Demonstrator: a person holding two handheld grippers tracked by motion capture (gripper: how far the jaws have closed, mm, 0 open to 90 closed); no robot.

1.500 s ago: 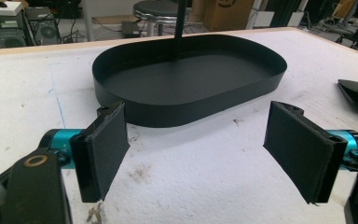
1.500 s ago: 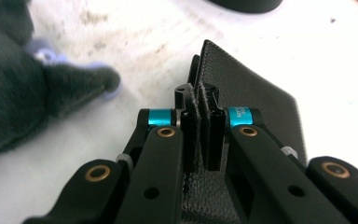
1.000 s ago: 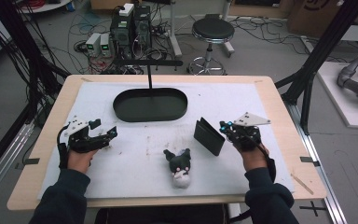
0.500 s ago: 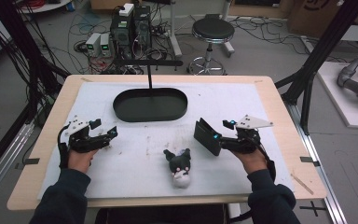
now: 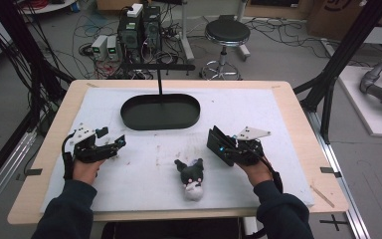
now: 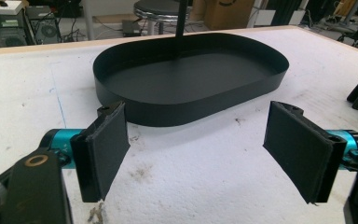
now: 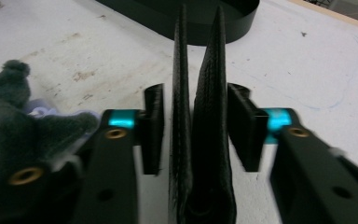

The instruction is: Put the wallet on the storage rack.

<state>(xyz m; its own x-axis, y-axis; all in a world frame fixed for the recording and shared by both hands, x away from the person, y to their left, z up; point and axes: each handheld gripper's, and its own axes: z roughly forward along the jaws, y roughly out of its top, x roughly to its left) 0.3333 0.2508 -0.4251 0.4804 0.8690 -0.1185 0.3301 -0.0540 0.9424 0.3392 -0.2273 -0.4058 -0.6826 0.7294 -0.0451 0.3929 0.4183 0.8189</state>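
On the white worktop we see our right gripper at the right side, with a black wallet standing on edge between its jaws. In the right gripper view the wallet rises straight up the middle, its two leaves slightly parted at the top. The jaws have just been closing around it. A thin gap shows between the left pad and the wallet, while the right pad sits against it or very nearly so; we cannot tell whether it presses.

Our left gripper rests near the left side of the worktop, well apart from the wallet. In the left gripper view its jaws stand wide open with nothing between them, just bare worktop.

A black oval tray lies at the far middle of the worktop, ahead of both grippers; the left gripper view looks straight at its wall. A small plush toy, dark with a white face, lies near the front edge between our two hands, just left of the right gripper, and its dark fuzz shows at the left of the right gripper view.
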